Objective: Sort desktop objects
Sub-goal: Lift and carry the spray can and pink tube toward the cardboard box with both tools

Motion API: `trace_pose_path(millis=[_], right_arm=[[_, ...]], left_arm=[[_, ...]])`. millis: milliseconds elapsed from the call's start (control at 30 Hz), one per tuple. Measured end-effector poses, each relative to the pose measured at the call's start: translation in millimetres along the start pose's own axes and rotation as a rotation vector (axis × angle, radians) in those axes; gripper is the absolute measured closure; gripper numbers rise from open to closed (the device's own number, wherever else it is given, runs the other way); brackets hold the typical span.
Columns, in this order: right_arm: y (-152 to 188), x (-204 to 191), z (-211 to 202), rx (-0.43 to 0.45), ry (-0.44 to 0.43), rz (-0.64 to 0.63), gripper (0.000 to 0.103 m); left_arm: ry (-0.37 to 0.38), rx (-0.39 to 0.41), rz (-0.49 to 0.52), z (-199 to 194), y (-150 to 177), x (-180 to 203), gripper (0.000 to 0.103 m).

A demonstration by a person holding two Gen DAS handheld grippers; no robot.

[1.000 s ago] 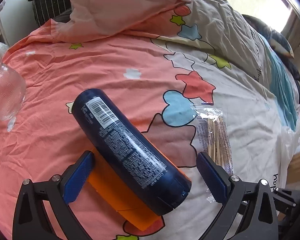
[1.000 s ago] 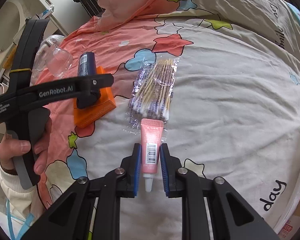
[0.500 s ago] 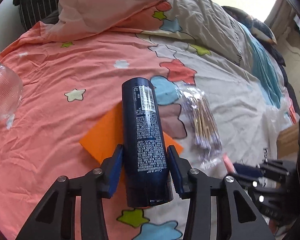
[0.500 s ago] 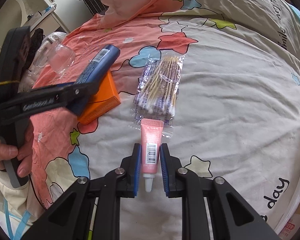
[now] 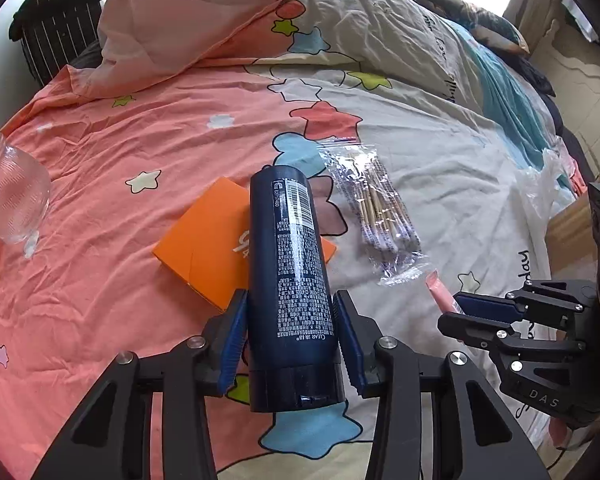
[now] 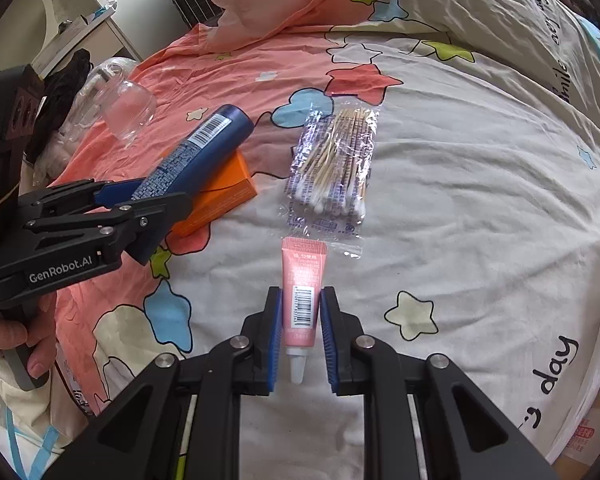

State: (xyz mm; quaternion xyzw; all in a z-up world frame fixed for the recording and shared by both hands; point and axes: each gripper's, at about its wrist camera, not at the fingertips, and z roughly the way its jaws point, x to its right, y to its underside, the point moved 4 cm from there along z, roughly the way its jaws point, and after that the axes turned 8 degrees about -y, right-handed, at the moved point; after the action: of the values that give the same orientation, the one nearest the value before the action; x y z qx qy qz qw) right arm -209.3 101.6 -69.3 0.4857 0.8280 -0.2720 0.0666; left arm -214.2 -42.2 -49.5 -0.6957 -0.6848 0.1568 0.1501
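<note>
My left gripper (image 5: 290,334) is shut on a dark blue bottle (image 5: 290,264), held above an orange box (image 5: 204,240) on the bedspread. In the right wrist view the bottle (image 6: 196,152) slants up over the orange box (image 6: 224,192). My right gripper (image 6: 300,328) is shut on a pink tube (image 6: 302,292), cap end toward the camera. The tube tip (image 5: 440,292) shows in the left wrist view between the right gripper's fingers (image 5: 484,308). A clear bag of cotton swabs (image 6: 332,164) lies just beyond the tube; it also shows in the left wrist view (image 5: 380,208).
A clear glass jar (image 5: 12,196) lies at the left, also in the right wrist view (image 6: 128,108). A bunched pink sheet (image 5: 188,16) lies at the back. A white plastic bag (image 5: 544,184) and a cardboard box (image 5: 572,232) sit at the bed's right edge.
My left gripper closed on the blue bottle, straightened it between the fingers and lifted it off the orange box. My right gripper kept its hold on the pink tube.
</note>
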Motion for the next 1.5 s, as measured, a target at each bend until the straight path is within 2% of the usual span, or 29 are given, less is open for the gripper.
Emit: trace_pose_path(millis=[600,1000,1267,1500], right_arm=[[18,-23,-44,0.063,0.033,-0.013,0.085],[33,-36,-80,0.117,0.062,-0.022,0.085],[47,-42,-112,0.162,0.1,-0.027,0.085],[64,-36,-145,0.204,0.133,-0.008,0.085]], left_arm=[[0.033,0.072,0.07,-57,18,33,0.068],[0.051,0.122,0.107,-94,28,57,0.068],[0.055,0.176,0.172,-129,32,89,0.068],[0.093,0.19,0.24,-150,39,125,0.068]])
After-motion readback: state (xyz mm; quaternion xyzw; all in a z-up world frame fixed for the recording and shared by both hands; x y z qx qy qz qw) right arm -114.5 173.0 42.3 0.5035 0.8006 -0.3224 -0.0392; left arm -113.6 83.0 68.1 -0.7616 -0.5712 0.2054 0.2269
